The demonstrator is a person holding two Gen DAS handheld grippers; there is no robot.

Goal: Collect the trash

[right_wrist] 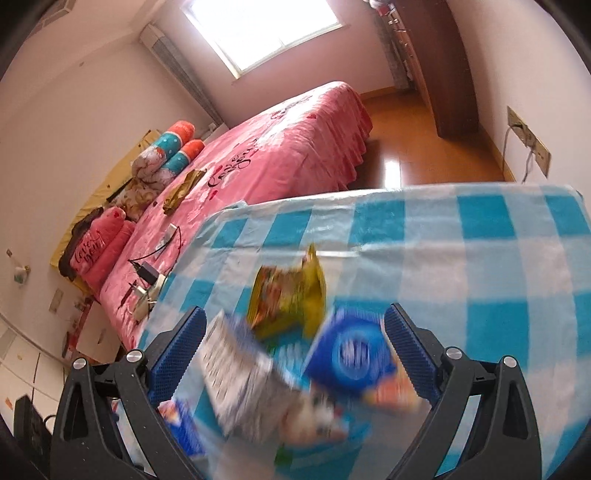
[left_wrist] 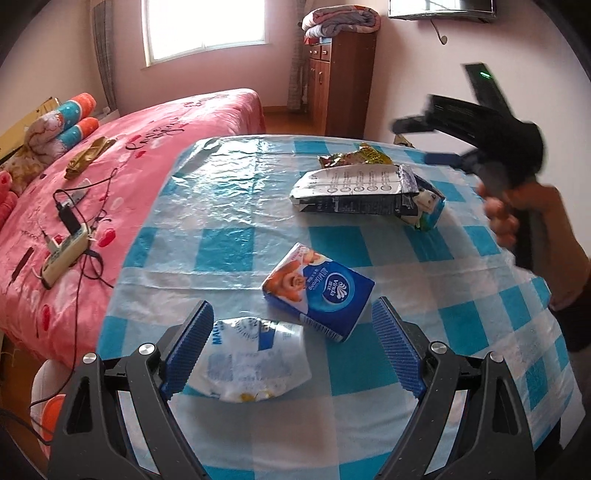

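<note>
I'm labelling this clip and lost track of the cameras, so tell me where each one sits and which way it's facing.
Left wrist: sits on the left gripper, looks forward and down over the checked table at a white pouch and blue tissue pack; shows its own open fingers, plus the right gripper and the hand holding it.
Right wrist: sits on the right gripper, looks down at blurred litter, a yellow snack bag foremost; shows only its open fingers.
Shared: table, tissue pack, pink bed, window.
</note>
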